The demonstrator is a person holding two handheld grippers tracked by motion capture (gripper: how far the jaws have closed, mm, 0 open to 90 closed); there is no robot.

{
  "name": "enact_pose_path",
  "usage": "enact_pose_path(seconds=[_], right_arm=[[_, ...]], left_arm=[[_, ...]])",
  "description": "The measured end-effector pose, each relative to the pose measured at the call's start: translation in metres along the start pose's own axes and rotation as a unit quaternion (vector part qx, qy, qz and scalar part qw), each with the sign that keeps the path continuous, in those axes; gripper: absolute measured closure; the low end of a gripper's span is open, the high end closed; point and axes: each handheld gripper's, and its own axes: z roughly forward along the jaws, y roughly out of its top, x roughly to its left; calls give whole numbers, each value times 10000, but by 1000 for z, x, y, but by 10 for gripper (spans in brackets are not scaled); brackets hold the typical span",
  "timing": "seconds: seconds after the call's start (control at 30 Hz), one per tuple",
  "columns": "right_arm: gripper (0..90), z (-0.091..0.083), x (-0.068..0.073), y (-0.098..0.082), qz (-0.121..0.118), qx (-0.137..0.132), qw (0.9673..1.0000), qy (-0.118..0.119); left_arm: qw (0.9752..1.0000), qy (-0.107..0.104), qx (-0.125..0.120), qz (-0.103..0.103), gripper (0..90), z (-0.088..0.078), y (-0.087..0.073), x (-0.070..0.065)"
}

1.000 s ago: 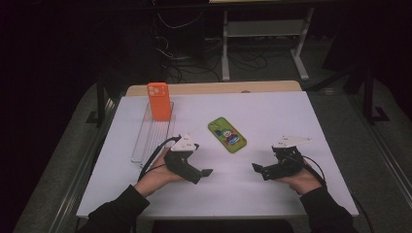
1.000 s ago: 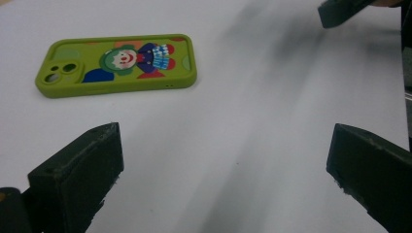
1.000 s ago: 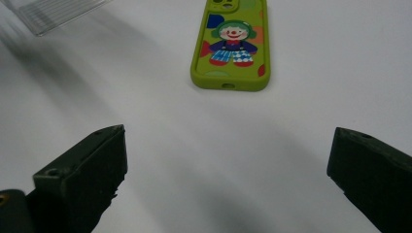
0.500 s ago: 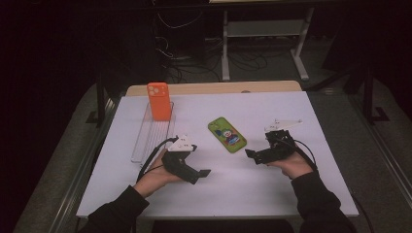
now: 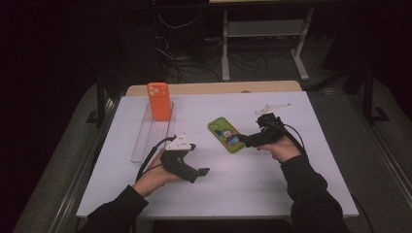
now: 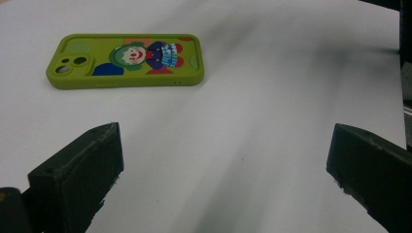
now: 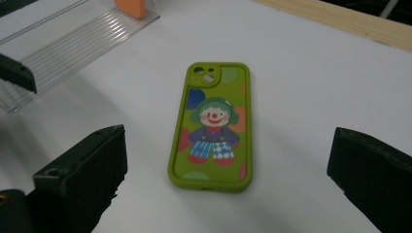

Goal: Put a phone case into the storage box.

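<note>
The green phone case [image 7: 210, 127] lies flat on the tabletop [image 5: 301, 160], its long axis running straight ahead of the right hand-held gripper [image 5: 244, 141], the nearer one, jaws spread wide; the left hand-held gripper [image 5: 203, 172] also gapes empty

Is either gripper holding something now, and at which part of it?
Nothing is held. Both the left gripper and the right gripper are open; the green phone case lies flat, untouched.
</note>
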Motion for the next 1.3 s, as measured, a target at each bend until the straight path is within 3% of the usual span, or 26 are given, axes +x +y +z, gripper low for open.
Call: enact_pose_path(seconds=[0.17, 0.27, 0.3, 0.87, 0.9, 0.97, 1.03, 1.13, 1.17, 1.23, 1.3], right_arm=[[0, 6, -1, 13, 26, -18, 10000, -29], [0, 10, -2, 20, 27, 24, 10000, -68], [0, 12, -2, 22, -2, 19, 10000, -91], [0, 41, 2, 53, -99, 114, 9998, -131], [1, 42, 4, 54, -32, 183, 9997, -132], [0, 45, 3, 55, -129, 239, 9995, -140], [0, 50, 6, 55, 9, 322, 9994, -146], [0, 56, 5, 53, -156, 451, 9987, -157], [1, 58, 6, 53, -47, 480, 9987, -159], [0, 63, 6, 52, -50, 581, 9982, -159], [0, 67, 5, 50, -137, 734, 9971, -170]], left_arm=[[10000, -36, 38, -35, 0, 1, 0, -1], [10000, -46, 68, 16, 0, 1, 0, 0], [9998, -29, 148, 119, 0, 0, 1, 1], [9999, -69, 105, -17, 0, 2, 0, -1], [9999, -68, 126, -12, 0, 1, 0, -2], [9999, -74, 129, -11, 0, 2, 0, -2], [9999, -72, 131, 12, 0, 1, 0, -1], [9999, -58, 134, -9, 0, 1, 1, -1], [9998, -86, 14, -174, 0, 3, 0, -4], [9999, -91, 69, -14, 0, 2, 1, -2], [9999, -86, 76, -67, 0, 3, 0, -3]])
